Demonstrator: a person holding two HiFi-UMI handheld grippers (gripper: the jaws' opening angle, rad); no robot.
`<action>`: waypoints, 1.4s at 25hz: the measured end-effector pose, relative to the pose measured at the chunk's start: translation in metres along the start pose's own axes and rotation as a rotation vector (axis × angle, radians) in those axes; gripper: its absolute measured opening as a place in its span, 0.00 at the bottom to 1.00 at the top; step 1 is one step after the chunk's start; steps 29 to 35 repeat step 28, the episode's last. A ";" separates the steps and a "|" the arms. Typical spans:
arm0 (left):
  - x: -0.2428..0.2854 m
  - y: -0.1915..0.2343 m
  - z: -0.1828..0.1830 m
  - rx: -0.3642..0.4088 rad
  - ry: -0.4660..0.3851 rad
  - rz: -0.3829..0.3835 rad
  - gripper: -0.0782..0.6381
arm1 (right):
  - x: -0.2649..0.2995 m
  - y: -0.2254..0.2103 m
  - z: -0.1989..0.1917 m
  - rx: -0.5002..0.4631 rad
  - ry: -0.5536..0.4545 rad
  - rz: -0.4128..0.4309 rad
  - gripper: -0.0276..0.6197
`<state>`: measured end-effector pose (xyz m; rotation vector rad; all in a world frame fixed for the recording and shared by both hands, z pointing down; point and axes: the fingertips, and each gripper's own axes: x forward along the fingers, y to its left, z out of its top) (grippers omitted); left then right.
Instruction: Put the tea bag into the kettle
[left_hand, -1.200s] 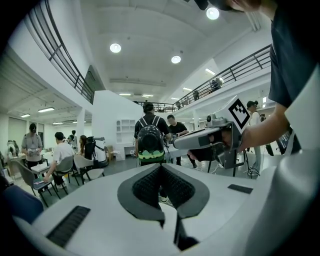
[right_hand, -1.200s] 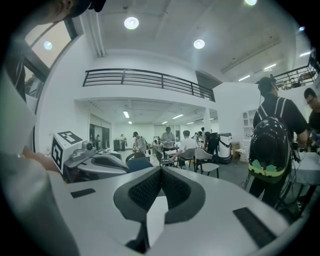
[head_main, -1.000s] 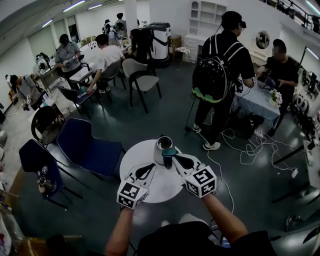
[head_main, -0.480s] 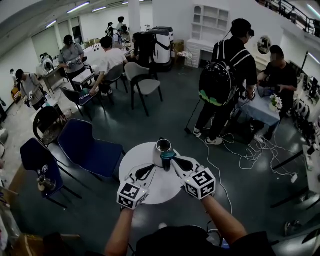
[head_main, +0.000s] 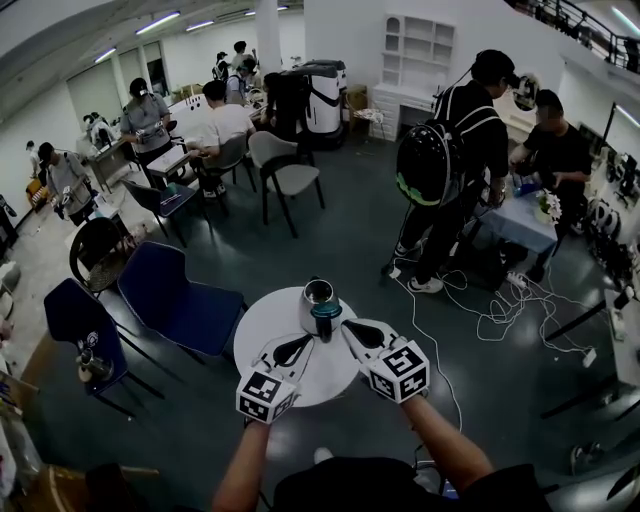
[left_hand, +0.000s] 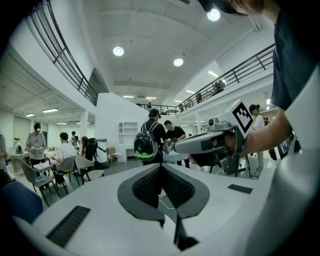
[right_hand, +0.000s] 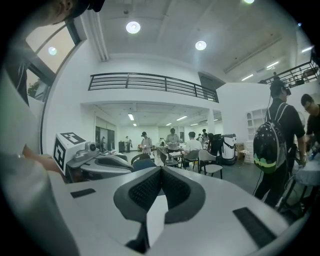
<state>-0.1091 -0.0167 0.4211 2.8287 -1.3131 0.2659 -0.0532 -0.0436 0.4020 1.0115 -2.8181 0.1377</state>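
A steel kettle (head_main: 317, 296) stands open-topped at the far side of a round white table (head_main: 262, 325), with a teal lid-like piece (head_main: 325, 313) against its near side. My right gripper (head_main: 352, 327) hovers just right of the teal piece. Its jaws are shut, and a thin white slip (right_hand: 156, 215), seemingly the tea bag, is pinched between them. My left gripper (head_main: 298, 343) hangs a little nearer and to the left, jaws shut with nothing between them. Both gripper views point above the table, so neither shows the kettle.
Dark blue chairs (head_main: 175, 290) stand left of the table. A person with a backpack (head_main: 440, 165) stands beyond it to the right, with loose cables (head_main: 500, 290) on the floor. Several people sit at desks (head_main: 215, 120) at the back.
The head view has shifted slightly. Both grippers stay shut beside the kettle, hardly moved relative to it.
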 end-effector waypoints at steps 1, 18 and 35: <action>0.000 -0.006 0.001 0.002 0.002 -0.002 0.13 | -0.005 0.000 0.000 0.000 -0.001 -0.001 0.07; -0.011 -0.107 0.007 -0.030 0.007 -0.002 0.13 | -0.100 0.019 -0.012 0.018 -0.032 0.054 0.07; -0.032 -0.159 0.012 -0.043 0.003 0.001 0.13 | -0.150 0.041 -0.020 0.026 -0.032 0.063 0.07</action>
